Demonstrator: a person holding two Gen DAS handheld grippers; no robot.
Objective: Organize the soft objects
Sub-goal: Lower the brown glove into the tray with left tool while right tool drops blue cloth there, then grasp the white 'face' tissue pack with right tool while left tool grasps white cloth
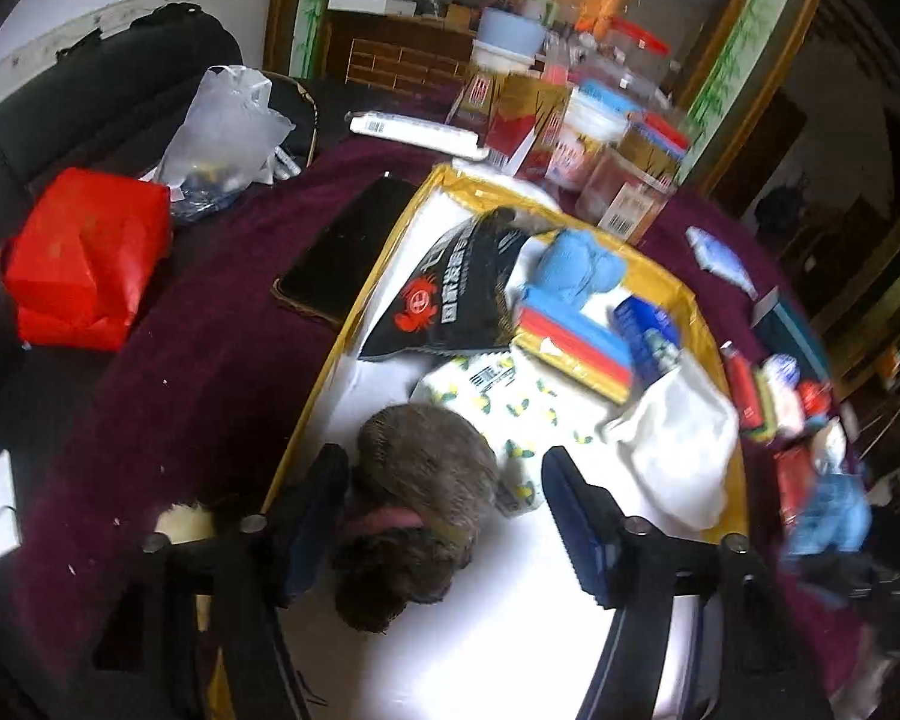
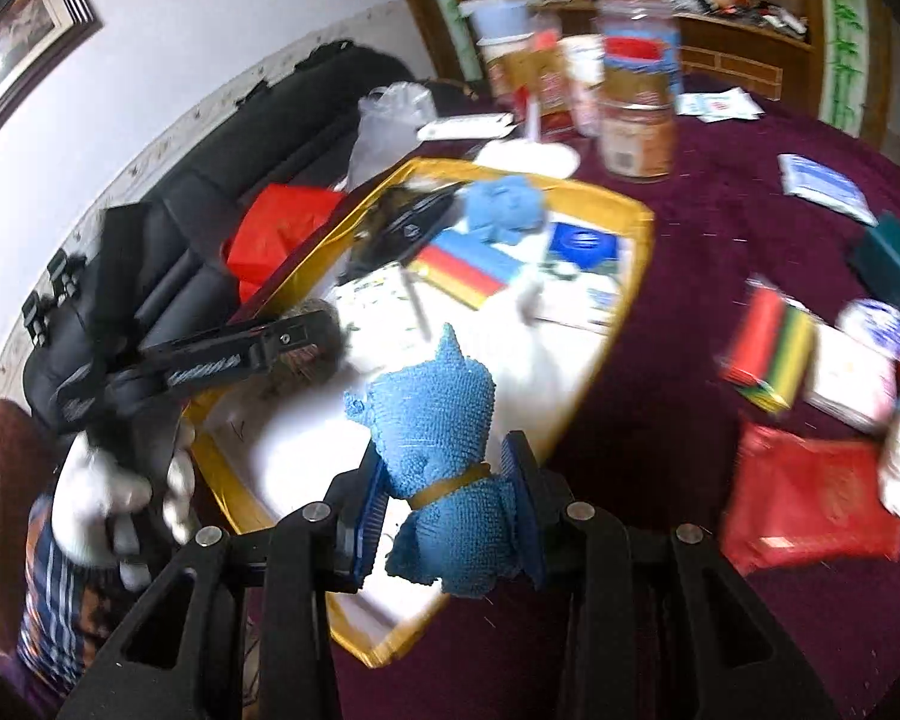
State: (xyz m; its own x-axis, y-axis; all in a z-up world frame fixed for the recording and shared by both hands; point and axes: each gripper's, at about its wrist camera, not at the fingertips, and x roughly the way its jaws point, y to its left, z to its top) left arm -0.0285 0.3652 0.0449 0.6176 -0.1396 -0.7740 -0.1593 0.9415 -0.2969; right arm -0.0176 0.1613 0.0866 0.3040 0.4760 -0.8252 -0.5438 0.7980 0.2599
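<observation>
The right gripper [image 2: 444, 489] is pinching a blue knitted toy [image 2: 435, 420] between its two blue pads, just below a yellow band around the toy's middle, and is holding it above the near edge of a yellow-rimmed tray [image 2: 642, 252]. The left gripper [image 1: 444, 510] is hanging over the near end of the same tray [image 1: 354, 312] with its jaws spread wide; a brown furry plush [image 1: 417, 480] with a pink strip across it is lying on the white tray floor between the fingers, close against the left pad, with a clear gap to the right one.

Further back in the tray, a second blue knitted toy [image 1: 573, 267] is sitting on a striped red, yellow and blue pack [image 1: 576, 342]. Beside them are lying a black bag with a red crab mark [image 1: 450, 294], a lemon-printed cloth [image 1: 510, 408] and a white pouch [image 1: 684, 450].

The tray is resting on a maroon tablecloth [image 1: 210, 324]. A red paper bag [image 1: 84, 258] is standing off to the left, and jars and cartons [image 1: 582, 126] are crowding the far side.
</observation>
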